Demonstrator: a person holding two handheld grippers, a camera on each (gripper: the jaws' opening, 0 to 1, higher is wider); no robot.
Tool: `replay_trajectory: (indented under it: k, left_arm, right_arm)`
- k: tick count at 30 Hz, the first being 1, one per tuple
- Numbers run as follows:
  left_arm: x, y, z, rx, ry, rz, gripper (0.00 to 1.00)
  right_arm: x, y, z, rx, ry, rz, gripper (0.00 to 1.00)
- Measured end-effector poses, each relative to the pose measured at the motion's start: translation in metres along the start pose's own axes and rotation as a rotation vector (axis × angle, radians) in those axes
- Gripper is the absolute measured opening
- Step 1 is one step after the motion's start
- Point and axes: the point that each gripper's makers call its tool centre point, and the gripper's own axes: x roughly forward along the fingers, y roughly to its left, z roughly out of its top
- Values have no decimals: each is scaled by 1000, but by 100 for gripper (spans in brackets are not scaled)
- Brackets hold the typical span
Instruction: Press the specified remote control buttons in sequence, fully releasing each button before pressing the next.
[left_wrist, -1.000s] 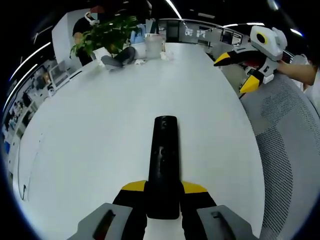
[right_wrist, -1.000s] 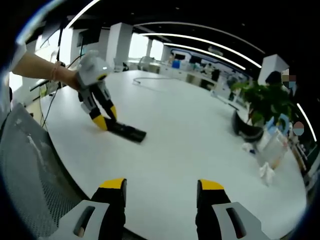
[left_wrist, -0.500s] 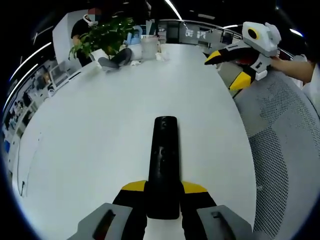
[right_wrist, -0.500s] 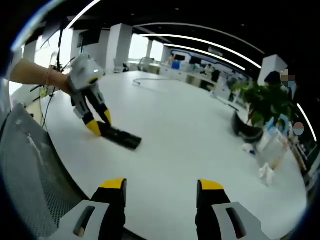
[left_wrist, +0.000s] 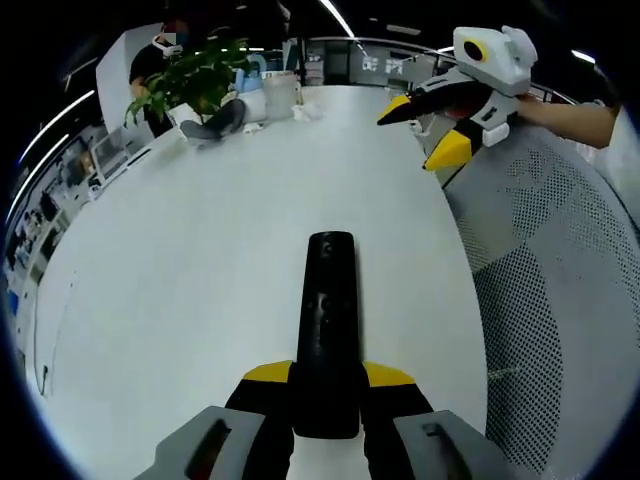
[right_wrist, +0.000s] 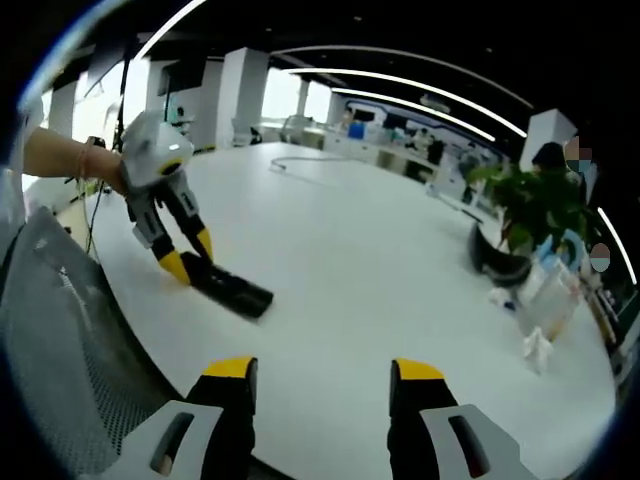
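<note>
Left gripper clamped on the remote, right gripper held open in the air.

The left gripper (left_wrist: 327, 385) gripped the near end of the long black plastic remote control (left_wrist: 327, 325), which lay flat on the white oval surface (left_wrist: 200, 260), buttons up. To the right, above a grey mesh chair back (left_wrist: 540, 330), the right gripper (left_wrist: 425, 125) hovered with its 2 yellow-tipped jaws apart, holding nothing. A green potted plant (right_wrist: 525, 215) stood well apart across the surface.

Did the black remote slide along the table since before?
Yes. In the right gripper view the remote, clamped in the left gripper, lies lower and further left than before, while the potted plant keeps its place.
</note>
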Motion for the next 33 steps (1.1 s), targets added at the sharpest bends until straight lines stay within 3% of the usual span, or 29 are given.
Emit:
replay_trajectory:
  k: [21, 28, 33]
  left_arm:
    - [-4, -37, -3, 95, 20, -70, 24]
    - [-7, -44, -4, 147, -26, -111, 24]
    - [-8, -43, -6, 113, -64, -94, 26]
  right_arm:
    - [2, 6, -3, -13, 24, 35, 46]
    - [3, 6, -4, -14, 29, 37, 45]
    - [3, 6, -4, -16, 30, 40, 45]
